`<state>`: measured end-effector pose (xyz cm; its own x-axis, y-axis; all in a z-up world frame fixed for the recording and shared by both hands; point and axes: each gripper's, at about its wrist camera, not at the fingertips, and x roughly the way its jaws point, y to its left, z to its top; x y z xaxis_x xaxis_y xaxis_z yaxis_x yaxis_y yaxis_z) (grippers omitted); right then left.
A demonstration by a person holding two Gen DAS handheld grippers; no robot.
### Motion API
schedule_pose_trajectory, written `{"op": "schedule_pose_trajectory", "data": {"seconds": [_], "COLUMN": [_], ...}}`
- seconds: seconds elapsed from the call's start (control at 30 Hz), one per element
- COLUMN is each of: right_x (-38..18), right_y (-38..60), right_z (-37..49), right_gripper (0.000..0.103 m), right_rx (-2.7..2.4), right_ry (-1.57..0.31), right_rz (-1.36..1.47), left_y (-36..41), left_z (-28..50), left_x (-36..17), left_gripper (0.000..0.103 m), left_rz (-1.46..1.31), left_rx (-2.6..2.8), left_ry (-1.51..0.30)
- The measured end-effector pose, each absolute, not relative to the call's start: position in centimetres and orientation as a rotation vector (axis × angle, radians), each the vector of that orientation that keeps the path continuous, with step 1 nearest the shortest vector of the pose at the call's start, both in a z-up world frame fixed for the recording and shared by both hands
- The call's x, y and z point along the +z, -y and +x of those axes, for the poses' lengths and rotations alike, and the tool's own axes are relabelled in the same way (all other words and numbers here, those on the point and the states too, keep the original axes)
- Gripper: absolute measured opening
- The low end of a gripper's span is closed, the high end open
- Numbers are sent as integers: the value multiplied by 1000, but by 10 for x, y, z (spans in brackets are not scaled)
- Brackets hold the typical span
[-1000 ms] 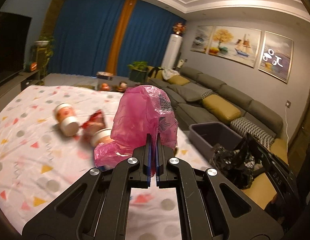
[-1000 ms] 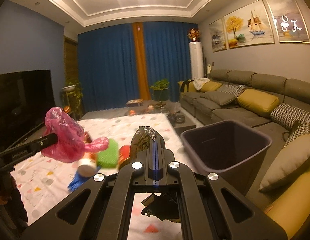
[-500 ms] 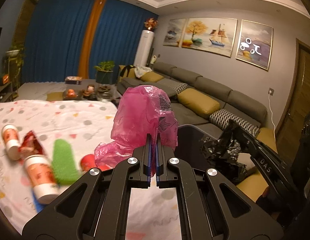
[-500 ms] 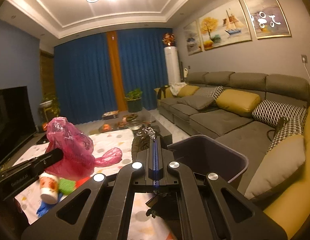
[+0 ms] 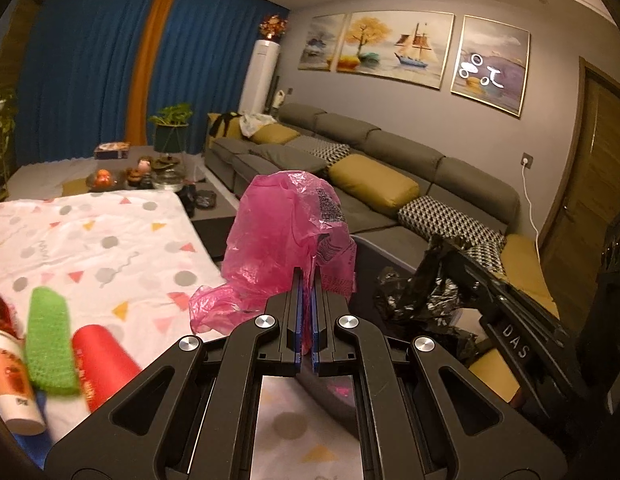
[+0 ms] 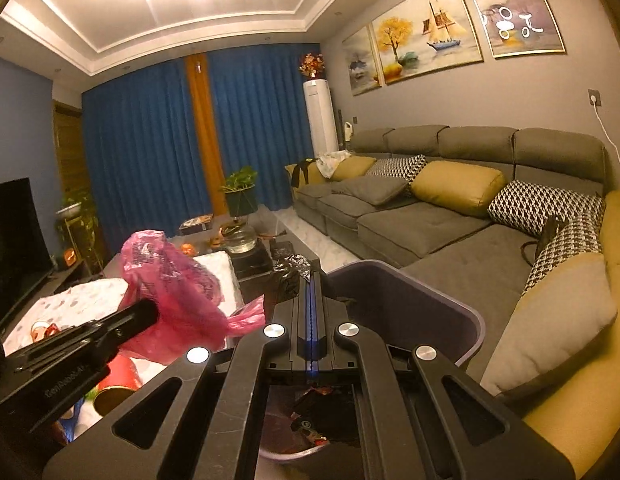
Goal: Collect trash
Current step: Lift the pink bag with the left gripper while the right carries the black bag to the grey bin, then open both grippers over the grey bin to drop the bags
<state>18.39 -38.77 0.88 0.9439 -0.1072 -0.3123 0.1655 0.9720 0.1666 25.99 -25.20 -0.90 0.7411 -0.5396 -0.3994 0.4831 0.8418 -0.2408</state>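
The grey bin (image 6: 466,312) stands beside the counter (image 5: 109,248), under the right gripper (image 6: 312,280), whose jaws pinch a black bag (image 6: 289,266); the left gripper (image 5: 305,280) jaws pinch a pink bag (image 5: 281,240) near the bin.

Thin, crinkled, translucent pink plastic in the bag (image 5: 285,240), glossy along the creases, pinched by the matt black left gripper (image 5: 305,280) with bright round metal bolt heads. At three o'clock of it, crumpled black film (image 5: 422,296), shiny and wrinkled, clamped in the right gripper (image 6: 312,280), same matt black finish. Below, smooth, dull grey plastic on the bin (image 6: 438,300). At nine o'clock, soft printed cloth (image 5: 109,232), rough knobbly green scrubber (image 5: 49,344), sleek red can (image 5: 101,360). Farther back, matt woven grey on the sofa (image 6: 430,224), smooth sheen on the mustard cushion (image 6: 458,184).
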Motion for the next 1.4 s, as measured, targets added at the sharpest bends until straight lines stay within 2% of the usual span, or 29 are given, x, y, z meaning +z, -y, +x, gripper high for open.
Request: {"op": "schedule_pose_trajectory", "data": {"seconds": [0.73, 0.83, 0.93, 1.0, 1.1, 1.27, 1.4], "right_x": [-3, -4, -2, -1, -3, -5, -5], "right_y": [392, 393, 392, 391, 390, 389, 387], "right_z": [195, 195, 198, 199, 199, 202, 202], "right_gripper": [1, 1, 1, 1, 1, 1, 3], "right_rx": [-169, -169, -160, -158, -149, -143, -148], "right_ry": [-321, -328, -338, -342, -356, -373, -380], "right_rz": [238, 238, 240, 239, 237, 227, 221], "left_y": [300, 301, 300, 293, 276, 241, 213], "left_z": [291, 293, 292, 292, 288, 277, 258], "left_x": [-46, -50, -54, -54, -51, -42, -34], "left_gripper": [3, 8, 26, 49, 73, 89, 94], "left_rz": [-70, -66, -54, -66, -100, -150, -156], "left_rx": [-678, -684, -675, -648, -598, -463, -379], "left_ry": [-590, -610, -620, -621, -601, -569, -535]}}
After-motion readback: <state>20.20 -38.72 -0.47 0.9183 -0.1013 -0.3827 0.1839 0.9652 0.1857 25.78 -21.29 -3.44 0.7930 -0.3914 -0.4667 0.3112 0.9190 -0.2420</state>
